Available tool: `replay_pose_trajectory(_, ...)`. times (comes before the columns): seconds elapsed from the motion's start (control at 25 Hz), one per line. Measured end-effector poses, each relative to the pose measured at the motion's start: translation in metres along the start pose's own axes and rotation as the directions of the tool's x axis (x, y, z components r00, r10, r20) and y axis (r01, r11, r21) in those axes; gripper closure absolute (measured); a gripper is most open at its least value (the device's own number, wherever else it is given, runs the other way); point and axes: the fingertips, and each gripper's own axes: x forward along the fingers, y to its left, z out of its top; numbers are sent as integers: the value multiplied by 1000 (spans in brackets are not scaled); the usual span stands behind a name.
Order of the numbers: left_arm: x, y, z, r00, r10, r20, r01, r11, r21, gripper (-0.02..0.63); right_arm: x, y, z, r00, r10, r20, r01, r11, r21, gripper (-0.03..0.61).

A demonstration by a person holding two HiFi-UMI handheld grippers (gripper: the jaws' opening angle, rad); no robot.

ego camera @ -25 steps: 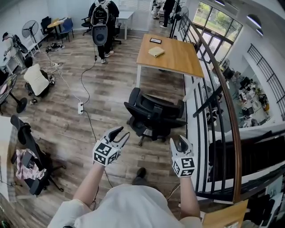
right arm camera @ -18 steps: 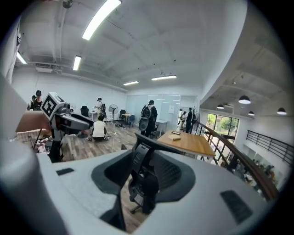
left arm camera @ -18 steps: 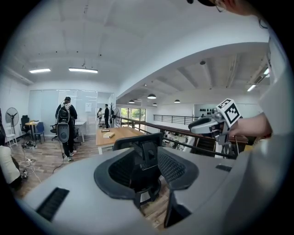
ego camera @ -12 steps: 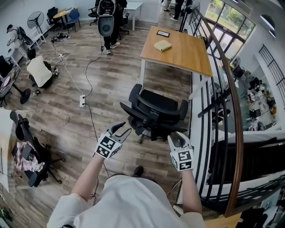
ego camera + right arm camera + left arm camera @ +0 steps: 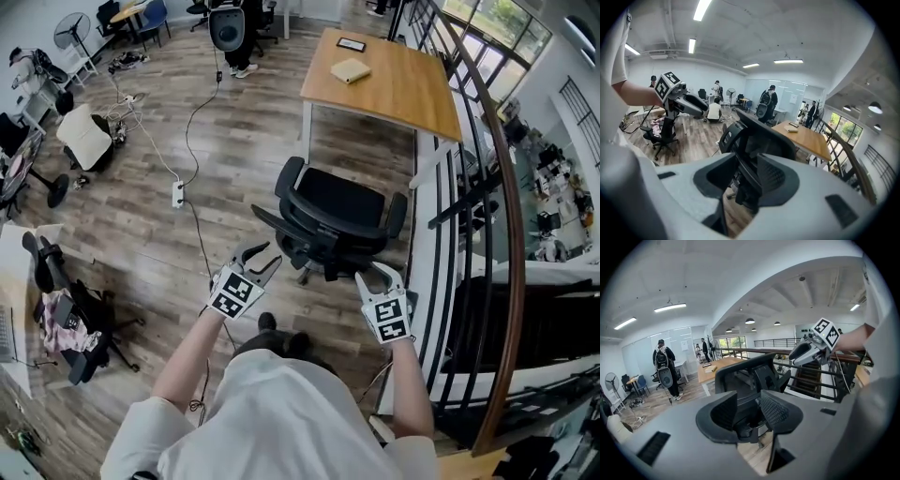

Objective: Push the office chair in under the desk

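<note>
Holds the left gripper [image 5: 262, 259] out low, jaws spread apart, nothing clamped. Holds the right gripper [image 5: 375, 274] level with it and well apart to its right, jaws likewise parted. Faces the black office chair [image 5: 339, 202] just ahead of both: backrest nearest the jaws, seat beyond it, an armrest out to either side. Catches the backrest's top edge in the gap between the right gripper's jaws in that gripper's own view; cannot tell whether a pad touches it. Frames the backrest beyond the left gripper's gap too, clear of the pads. Finds the wooden desk [image 5: 394, 89] farther ahead, past the chair, with the chair not under it. Finds a yellow pad [image 5: 351, 70] and a dark flat device [image 5: 352, 44] toward the desk's far end. Has a dark railing [image 5: 487, 216] close on the right of the right gripper and a white power strip [image 5: 177, 194] on the floor, well off to the left of the left gripper.
</note>
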Motion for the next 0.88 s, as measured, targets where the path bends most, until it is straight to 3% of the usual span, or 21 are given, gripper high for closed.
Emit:
replay_pose_trajectory(0.2, 33, 12, -22, 996, -51, -66, 57, 995, 83, 462, 32, -4, -7, 997, -6, -78, 1, 999, -54, 451)
replay_pose_trajectory(0.36, 51, 20, -34, 988, -90, -125, 116, 969, 218, 462, 45, 0, -18, 987, -20, -160, -1, 991, -131, 451)
replay_pose_trajectory(0.56, 82, 26, -45, 963, -149, -226, 234, 879, 415, 460, 65, -3, -30, 971, 0, -239, -45, 982, -185, 449)
replay_pose_trajectory(0.88, 123, 26, -72, 914, -187, -360, 376, 725, 577, 451, 94, 4, -50, 937, 30, -349, -137, 949, -284, 417)
